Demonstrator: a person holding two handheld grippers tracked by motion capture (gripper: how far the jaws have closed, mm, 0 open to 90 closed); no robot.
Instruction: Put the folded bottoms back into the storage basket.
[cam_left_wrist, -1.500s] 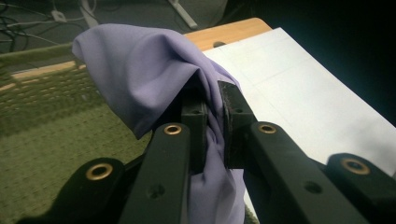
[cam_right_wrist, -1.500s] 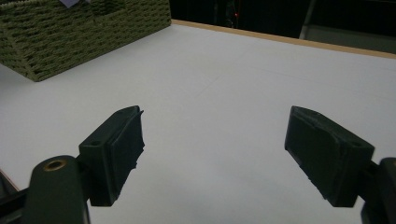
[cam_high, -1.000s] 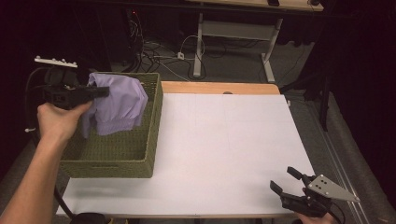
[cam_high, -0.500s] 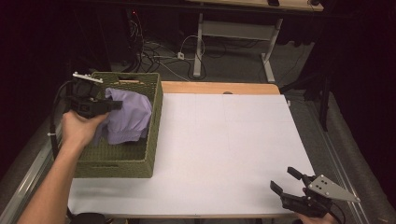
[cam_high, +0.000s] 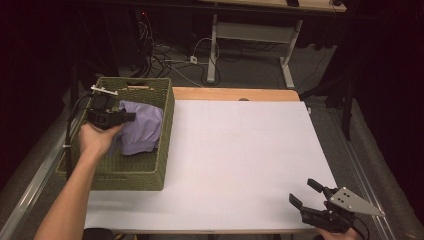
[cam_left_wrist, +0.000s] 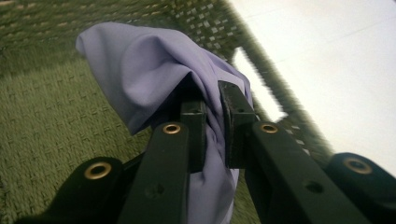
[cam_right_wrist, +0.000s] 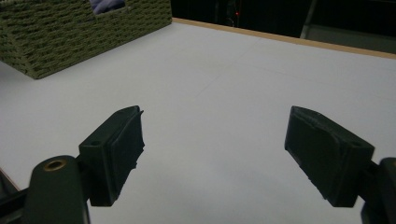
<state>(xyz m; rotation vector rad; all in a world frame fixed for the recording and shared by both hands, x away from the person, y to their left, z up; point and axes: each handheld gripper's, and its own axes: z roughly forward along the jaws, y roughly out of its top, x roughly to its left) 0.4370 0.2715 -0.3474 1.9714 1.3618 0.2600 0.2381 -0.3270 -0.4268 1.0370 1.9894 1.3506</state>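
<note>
A lilac cloth hangs down inside the green woven basket at the table's left. My left gripper is shut on a bunched fold of it, seen in the left gripper view as the lilac cloth pinched between the two black jaws of my left gripper, just above the basket floor. My right gripper rests at the table's near right corner. In the right gripper view my right gripper stands open with nothing between its pads, low over the white tabletop.
The white table surface stretches from the basket to the right edge, with a wooden strip along its far side. Cables and a desk frame lie on the dark floor beyond. The basket corner appears far left ahead of my right gripper.
My left gripper has sunk with the cloth from above the basket rim down into the basket, and the cloth now hangs lower. My right gripper has stayed put.
</note>
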